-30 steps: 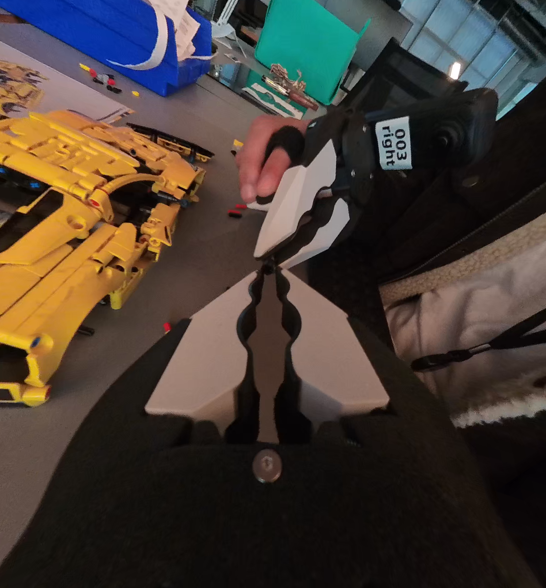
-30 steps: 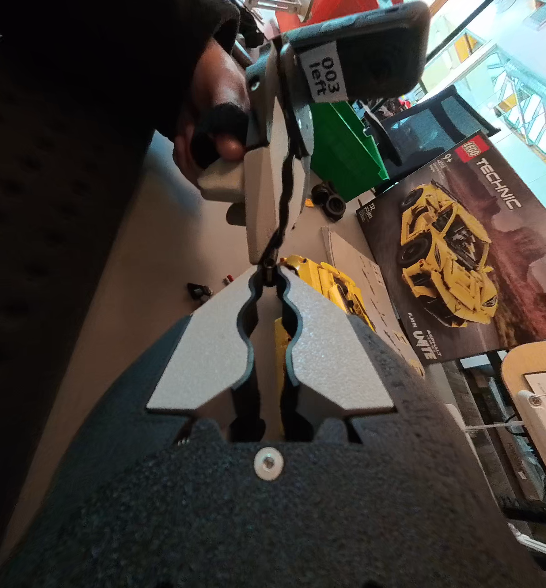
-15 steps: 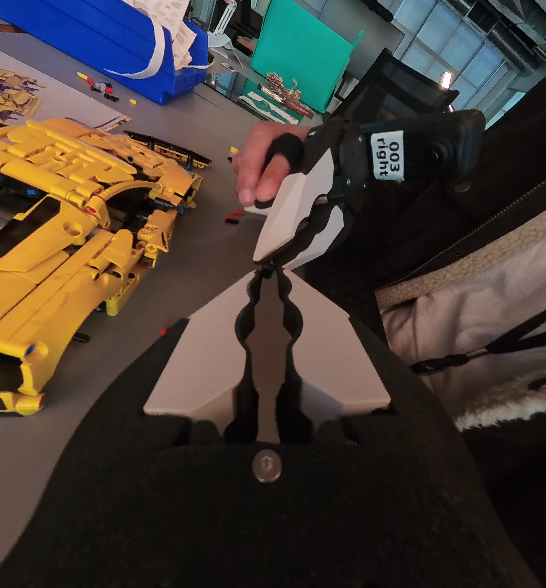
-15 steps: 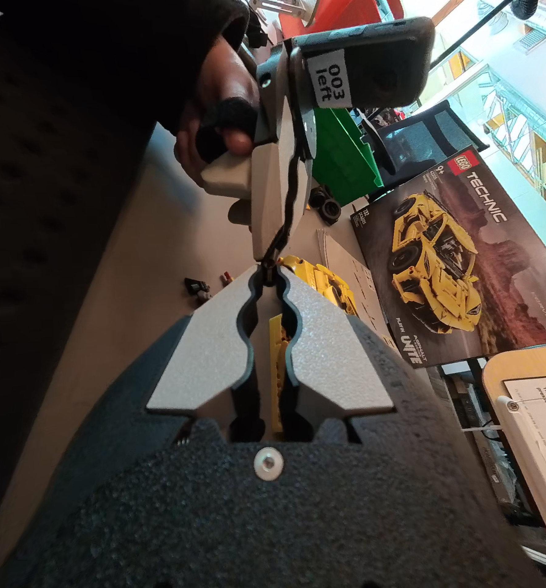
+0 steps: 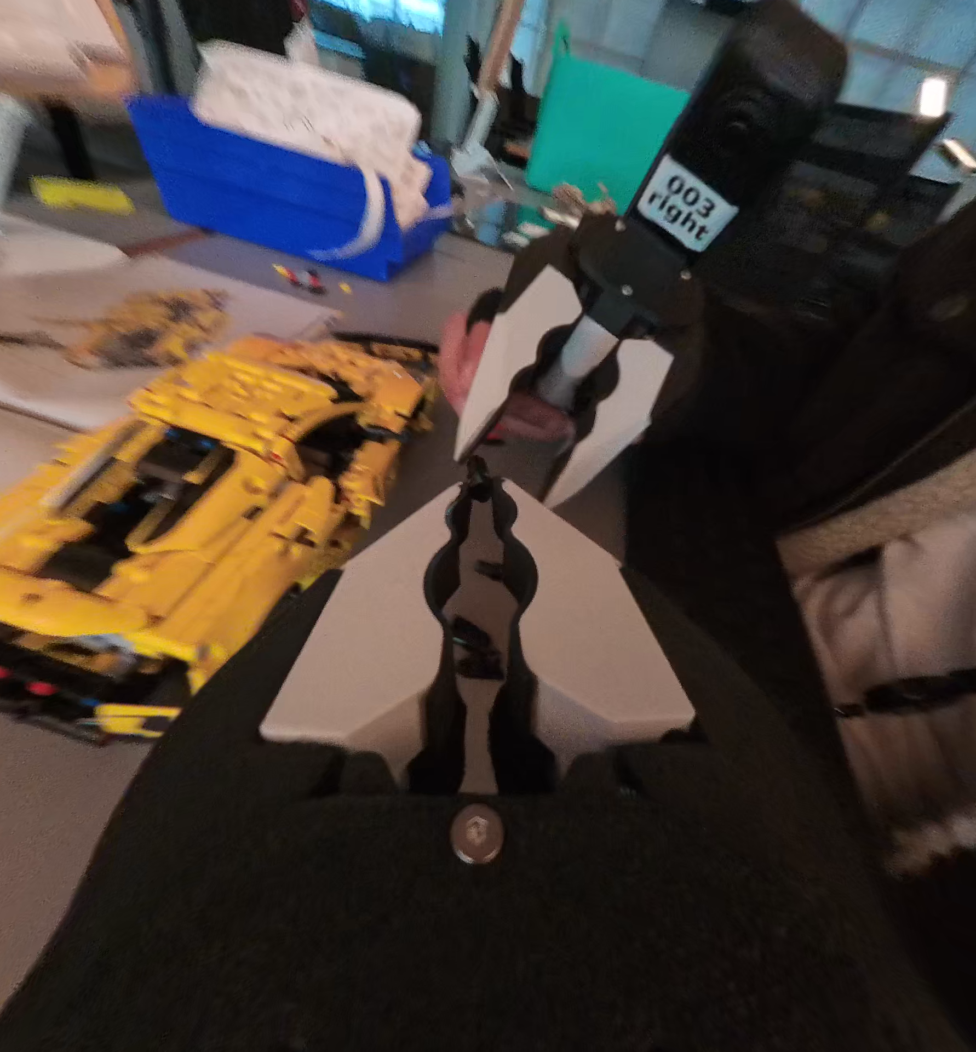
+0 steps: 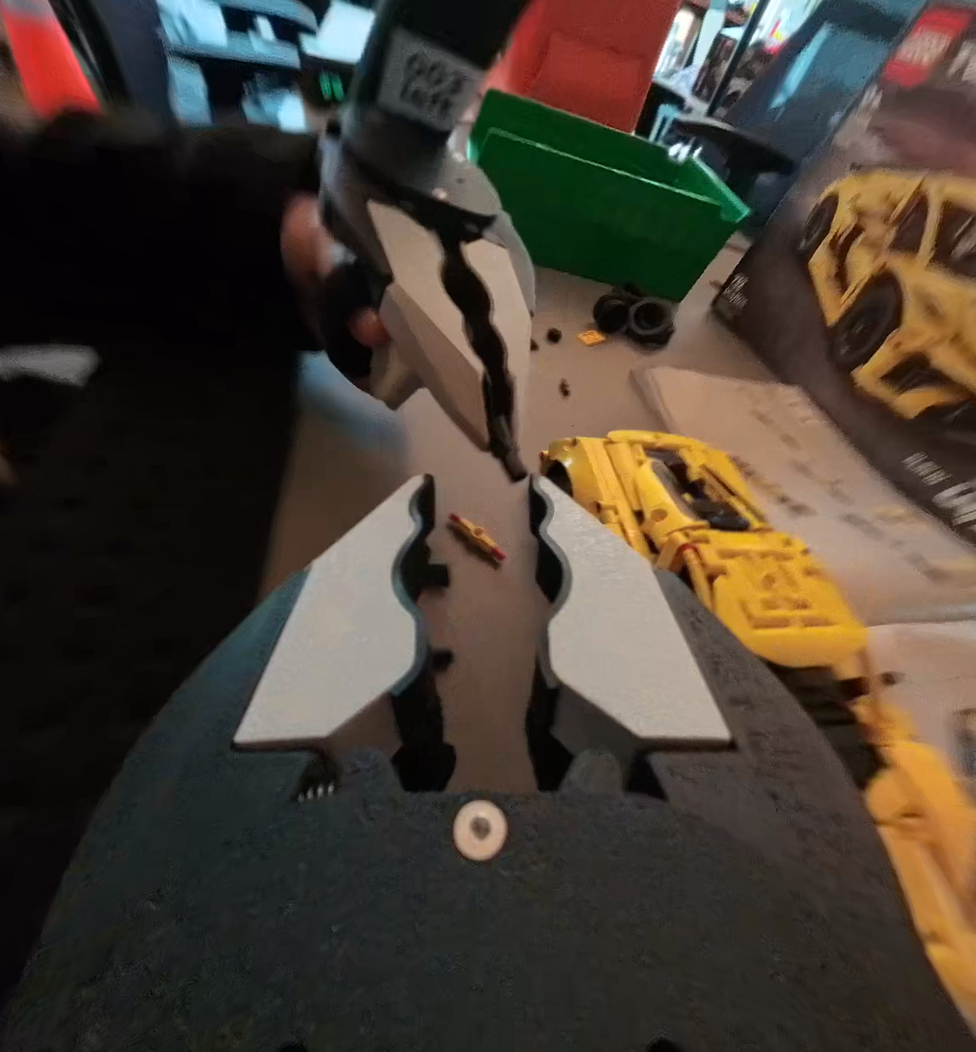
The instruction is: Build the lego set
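White printed labels sit on both camera housings. Left gripper [image 5: 477, 484] fingers pinch a small black pin [image 6: 511, 462]. Right gripper [image 6: 480, 484] fingers parted, empty. Yellow brick-built car [image 5: 190, 501] on grey worktop [image 5: 47, 808].

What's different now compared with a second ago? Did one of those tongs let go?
Yes. The right tongs have opened and released the small dark piece; a second ago both pairs pinched it tip to tip. The left tongs stay shut on the small dark piece. Both have swung, blurring the views. The yellow car remains on the table.
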`<move>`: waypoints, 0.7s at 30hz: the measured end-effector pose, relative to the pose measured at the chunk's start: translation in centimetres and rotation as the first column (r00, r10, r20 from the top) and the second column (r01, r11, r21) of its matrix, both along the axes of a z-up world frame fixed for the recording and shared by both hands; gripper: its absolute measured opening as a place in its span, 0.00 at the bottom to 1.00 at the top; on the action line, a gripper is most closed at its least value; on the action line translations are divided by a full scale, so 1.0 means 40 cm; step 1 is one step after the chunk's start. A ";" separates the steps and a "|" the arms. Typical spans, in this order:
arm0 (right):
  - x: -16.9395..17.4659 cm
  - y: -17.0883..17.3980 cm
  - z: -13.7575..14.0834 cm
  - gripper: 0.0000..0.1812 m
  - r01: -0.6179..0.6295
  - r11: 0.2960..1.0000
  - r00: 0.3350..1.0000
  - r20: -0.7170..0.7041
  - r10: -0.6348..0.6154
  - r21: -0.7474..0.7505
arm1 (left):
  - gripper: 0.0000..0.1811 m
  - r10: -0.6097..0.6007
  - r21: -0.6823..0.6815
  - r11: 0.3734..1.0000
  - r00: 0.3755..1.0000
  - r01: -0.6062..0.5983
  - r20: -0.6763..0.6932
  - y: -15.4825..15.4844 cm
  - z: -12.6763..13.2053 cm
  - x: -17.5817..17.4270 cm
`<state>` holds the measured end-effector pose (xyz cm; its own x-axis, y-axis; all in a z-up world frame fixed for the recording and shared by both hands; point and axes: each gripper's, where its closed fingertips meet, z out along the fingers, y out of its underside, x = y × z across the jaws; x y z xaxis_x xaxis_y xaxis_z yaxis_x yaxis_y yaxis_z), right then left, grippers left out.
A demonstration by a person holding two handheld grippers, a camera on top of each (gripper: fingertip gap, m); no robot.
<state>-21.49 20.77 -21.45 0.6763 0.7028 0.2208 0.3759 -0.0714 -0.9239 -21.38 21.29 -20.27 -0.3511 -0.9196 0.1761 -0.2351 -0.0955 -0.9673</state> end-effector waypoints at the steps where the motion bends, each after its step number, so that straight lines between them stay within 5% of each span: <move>1: 0.008 0.002 0.009 0.18 -0.006 0.996 0.994 -0.107 -0.003 -0.084 | 0.04 0.047 0.054 0.997 0.997 -0.050 0.061 0.018 0.018 0.000; 3: 0.026 0.012 0.028 0.19 -0.054 0.964 0.943 -0.329 -0.037 -0.262 | 0.04 0.113 0.186 0.971 0.977 -0.147 0.180 0.040 0.053 -0.004; 6: 0.047 0.021 0.062 0.24 -0.281 0.838 0.738 -0.664 -0.124 -0.469 | 0.04 0.118 0.369 0.904 0.956 -0.215 0.269 0.033 0.066 -0.004; 8: 0.052 0.008 0.083 0.24 -0.477 0.723 0.583 -0.796 -0.165 -0.499 | 0.03 0.088 0.451 0.864 0.950 -0.223 0.300 0.015 0.064 0.001; 10: 0.061 0.010 0.079 0.23 -0.542 0.670 0.511 -0.832 -0.216 -0.507 | 0.03 0.070 0.494 0.840 0.948 -0.224 0.312 0.006 0.061 0.006; 21: -0.002 -0.004 0.063 0.11 -0.605 0.601 0.513 -0.833 -0.209 -0.523 | 0.04 0.028 0.597 0.780 0.964 -0.186 0.265 -0.022 0.024 0.021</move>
